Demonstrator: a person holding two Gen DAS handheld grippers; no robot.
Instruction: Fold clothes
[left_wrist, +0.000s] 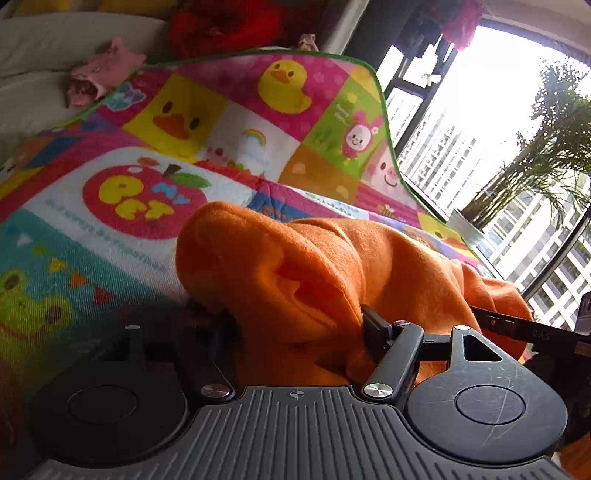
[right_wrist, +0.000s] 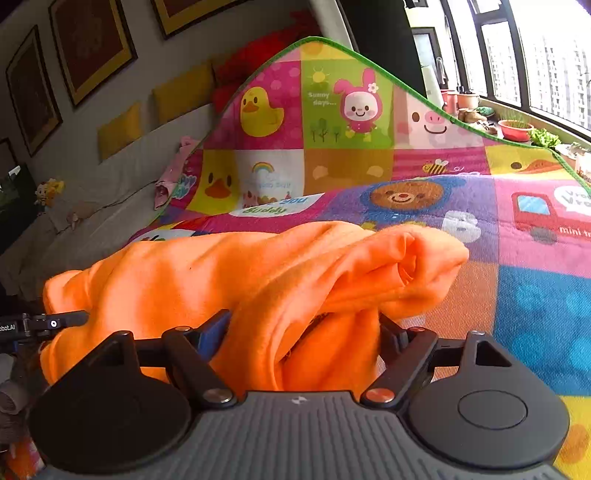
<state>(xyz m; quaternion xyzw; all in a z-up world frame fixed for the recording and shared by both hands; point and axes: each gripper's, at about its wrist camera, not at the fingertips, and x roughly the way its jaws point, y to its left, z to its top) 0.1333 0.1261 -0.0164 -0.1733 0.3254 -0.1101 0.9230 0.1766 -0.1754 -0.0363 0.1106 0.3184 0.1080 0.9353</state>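
Note:
An orange garment (left_wrist: 314, 258) lies bunched on a colourful cartoon play mat (left_wrist: 147, 184). In the left wrist view my left gripper (left_wrist: 293, 314) has a thick fold of it filling the gap between the fingers. The right finger (left_wrist: 373, 328) presses into the cloth, while the left finger is hidden in shadow under it. In the right wrist view the same orange garment (right_wrist: 258, 266) rises in a rolled hump, and my right gripper (right_wrist: 303, 317) has both fingers against a bunch of it. Each view shows a black part of the other gripper at its edge.
The play mat (right_wrist: 517, 295) curls up at its far edge against a pale sofa (left_wrist: 55, 44), where a pink garment (left_wrist: 99, 70) lies. Large windows with a potted palm (left_wrist: 546, 147) and pots on the sill (right_wrist: 515, 129) stand to the right.

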